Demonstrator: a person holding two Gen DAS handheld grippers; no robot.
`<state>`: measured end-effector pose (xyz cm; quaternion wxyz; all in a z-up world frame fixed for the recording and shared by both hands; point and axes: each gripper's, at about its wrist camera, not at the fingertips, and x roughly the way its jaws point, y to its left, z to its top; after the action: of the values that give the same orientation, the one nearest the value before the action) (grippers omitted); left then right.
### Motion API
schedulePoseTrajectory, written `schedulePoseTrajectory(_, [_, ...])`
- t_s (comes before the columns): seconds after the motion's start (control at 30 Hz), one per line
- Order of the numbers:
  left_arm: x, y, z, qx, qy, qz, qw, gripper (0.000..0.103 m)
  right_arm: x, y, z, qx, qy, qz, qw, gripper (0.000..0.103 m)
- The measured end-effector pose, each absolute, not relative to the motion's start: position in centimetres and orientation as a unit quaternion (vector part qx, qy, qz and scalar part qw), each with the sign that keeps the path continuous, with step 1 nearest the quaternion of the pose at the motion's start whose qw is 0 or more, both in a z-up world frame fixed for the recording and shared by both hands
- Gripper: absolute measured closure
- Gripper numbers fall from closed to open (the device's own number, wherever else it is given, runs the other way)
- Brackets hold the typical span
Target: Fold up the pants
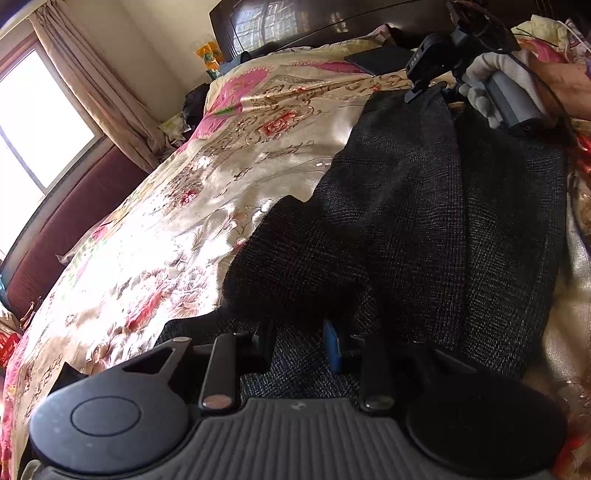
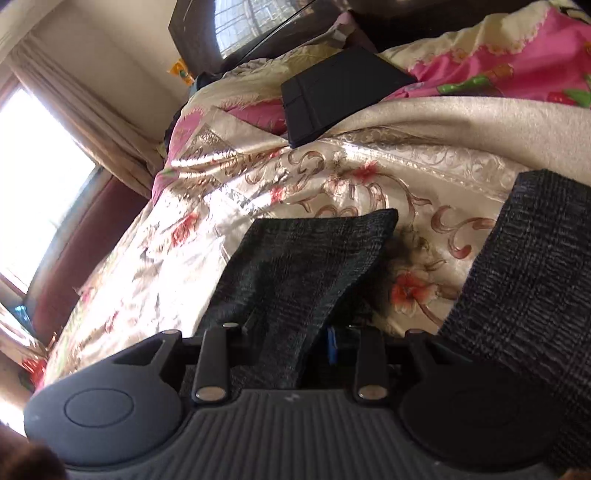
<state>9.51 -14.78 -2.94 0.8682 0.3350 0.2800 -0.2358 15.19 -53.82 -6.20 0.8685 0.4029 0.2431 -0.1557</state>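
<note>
Dark grey checked pants [image 1: 424, 206] lie lengthwise on a shiny floral bedspread [image 1: 177, 221]. At the bottom of the left wrist view my left gripper [image 1: 299, 345] is shut on the near end of the pants, and the cloth bunches up over its fingertips. At the far end a gloved hand [image 1: 480, 85] holds my right gripper [image 1: 415, 90] at the pants' edge. In the right wrist view my right gripper [image 2: 291, 345] is shut on a raised flap of the pants [image 2: 306, 266]. A second part of the pants [image 2: 524, 280] lies to the right.
A flat black case [image 2: 340, 92] rests on the bedspread near a dark headboard [image 1: 332, 22]. A pink quilt [image 2: 498, 62] is heaped at the back right. On the left are a bright window [image 1: 33, 118], a curtain [image 1: 99, 92] and a maroon bench [image 1: 66, 229].
</note>
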Motion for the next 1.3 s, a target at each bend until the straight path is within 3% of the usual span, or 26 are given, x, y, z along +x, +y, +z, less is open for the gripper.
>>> schedulePoseTrajectory(0.03, [9.5, -14.9, -2.9, 0.337, 0.280, -0.235, 0.868, 0.058, 15.5, -54.1, -6.4, 0.409, 0.237, -0.160, 0.866, 0.077])
schedulePoseTrajectory(0.1, [9.4, -15.1, -2.7, 0.341, 0.278, -0.237, 0.866, 0.058, 15.9, -54.6, -6.6, 0.422, 0.240, -0.175, 0.857, 0.099])
schedulePoseTrajectory(0.53, [7.3, -17.1, -1.0, 0.336, 0.242, -0.274, 0.868, 0.058, 1.5, -56.0, 5.5, 0.400, 0.128, -0.108, 0.901, 0.099])
schedulePoseTrajectory(0.6, [6.7, -17.5, -1.3, 0.338, 0.245, -0.284, 0.863, 0.056, -0.8, -55.9, 5.3, 0.381, 0.125, -0.122, 0.908, 0.098])
schedulePoseTrajectory(0.77, [4.4, -18.6, -3.1, 0.378, 0.248, -0.308, 0.837, 0.056, -1.8, -57.9, -2.3, 0.422, 0.228, -0.177, 0.859, 0.094])
schedulePoseTrajectory(0.87, [3.3, -18.9, -3.5, 0.399, 0.240, -0.311, 0.829, 0.056, -2.4, -58.3, -4.3, 0.447, 0.219, -0.180, 0.848, 0.092])
schedulePoseTrajectory(1.03, [3.6, -19.1, -3.1, 0.386, 0.252, -0.309, 0.832, 0.056, -1.1, -59.3, -4.0, 0.453, 0.208, -0.183, 0.847, 0.082])
schedulePoseTrajectory(1.1, [3.8, -19.0, -3.1, 0.379, 0.256, -0.309, 0.834, 0.056, -0.5, -59.3, -3.4, 0.437, 0.215, -0.192, 0.852, 0.099])
schedulePoseTrajectory(1.3, [3.9, -19.0, -3.1, 0.379, 0.254, -0.311, 0.834, 0.055, 0.8, -58.2, 0.4, 0.365, 0.174, -0.167, 0.899, 0.099])
